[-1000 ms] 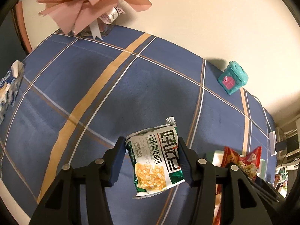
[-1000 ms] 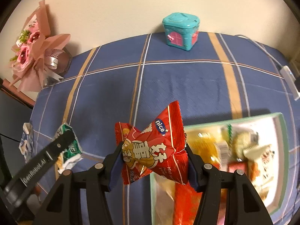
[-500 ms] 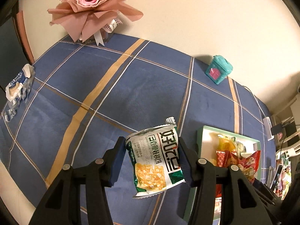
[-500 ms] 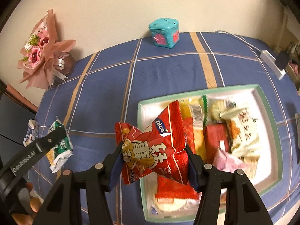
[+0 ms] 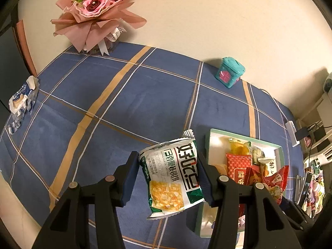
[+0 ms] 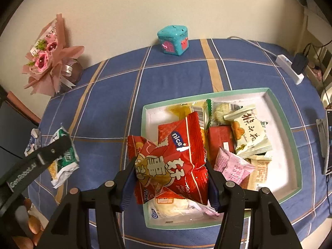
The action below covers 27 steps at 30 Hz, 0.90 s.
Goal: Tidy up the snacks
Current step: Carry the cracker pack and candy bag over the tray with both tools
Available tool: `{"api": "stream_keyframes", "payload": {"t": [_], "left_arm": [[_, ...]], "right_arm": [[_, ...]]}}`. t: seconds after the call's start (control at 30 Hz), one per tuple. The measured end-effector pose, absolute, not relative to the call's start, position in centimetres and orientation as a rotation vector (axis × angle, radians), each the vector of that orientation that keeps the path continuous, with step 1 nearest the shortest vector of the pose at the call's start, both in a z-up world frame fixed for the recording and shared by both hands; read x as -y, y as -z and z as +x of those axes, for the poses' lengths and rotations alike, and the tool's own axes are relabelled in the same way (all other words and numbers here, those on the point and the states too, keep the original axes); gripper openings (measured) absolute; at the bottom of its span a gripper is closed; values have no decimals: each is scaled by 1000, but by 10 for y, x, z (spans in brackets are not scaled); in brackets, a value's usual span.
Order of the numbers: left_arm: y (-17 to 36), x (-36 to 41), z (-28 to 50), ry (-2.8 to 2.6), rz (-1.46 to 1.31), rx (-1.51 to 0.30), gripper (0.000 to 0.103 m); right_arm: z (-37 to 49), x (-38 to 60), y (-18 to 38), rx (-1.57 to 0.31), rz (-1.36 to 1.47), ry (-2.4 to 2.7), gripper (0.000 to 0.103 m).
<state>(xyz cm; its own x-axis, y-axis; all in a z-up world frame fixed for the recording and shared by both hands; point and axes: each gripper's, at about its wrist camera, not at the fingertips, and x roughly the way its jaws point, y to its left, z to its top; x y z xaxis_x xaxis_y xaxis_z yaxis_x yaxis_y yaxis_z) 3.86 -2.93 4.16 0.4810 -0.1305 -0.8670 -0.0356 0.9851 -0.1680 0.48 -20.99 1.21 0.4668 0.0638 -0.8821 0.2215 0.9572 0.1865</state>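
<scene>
Far left, left wrist view: torn blue-and-white wrapper (image 5: pixel 21 98) at the tablecloth's left edge, well apart from all else. Behind it, pink rose bouquet (image 5: pixel 94 16) against the wall at the far left corner. Between these and the near edge, wide bare stretch of blue plaid tablecloth (image 5: pixel 128 95), unobstructed.

Centre: left gripper (image 5: pixel 168 178), jaws pinching a green-and-white snack packet (image 5: pixel 174 176) by its two side edges; packet upright between the pads, top seal above the fingertips, bottom seal hanging below them, clear of the cloth. Just right of the packet, near-left corner of the mint-rimmed white tray (image 5: pixel 207 143).

Far wall, centre right: teal toy house (image 5: pixel 229 74) standing well apart from the tray.

Right wrist view, left to right: same left gripper (image 6: pixel 51 151) at the lower left, beside the tray's left rim (image 6: pixel 144 145), not over it. Right gripper (image 6: pixel 170 170), jaws clamped on a crumpled red snack bag (image 6: pixel 174 161) marked "nice", pressed in from both sides; bag held above the tray's near-left portion. Tray interior crowded with a pink sachet (image 6: pixel 232 164), cream packet (image 6: pixel 251 132) and other wrappers; bare white floor along the right and near-right walls. White power strip (image 6: pixel 290 70) near the table's right edge, beyond the tray.
</scene>
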Motion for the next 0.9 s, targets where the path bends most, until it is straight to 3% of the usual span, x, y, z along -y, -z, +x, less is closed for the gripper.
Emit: {"api": "stream_keyframes", "payload": {"t": [0.43, 0.9], "left_arm": [[-38, 66, 36, 99, -134, -1081, 55], [-2, 107, 44, 172, -79, -1181, 55]], "right_arm": [[-2, 229, -12, -1092, 292, 113, 61], [-12, 302, 3, -1117, 426, 244, 61]]}}
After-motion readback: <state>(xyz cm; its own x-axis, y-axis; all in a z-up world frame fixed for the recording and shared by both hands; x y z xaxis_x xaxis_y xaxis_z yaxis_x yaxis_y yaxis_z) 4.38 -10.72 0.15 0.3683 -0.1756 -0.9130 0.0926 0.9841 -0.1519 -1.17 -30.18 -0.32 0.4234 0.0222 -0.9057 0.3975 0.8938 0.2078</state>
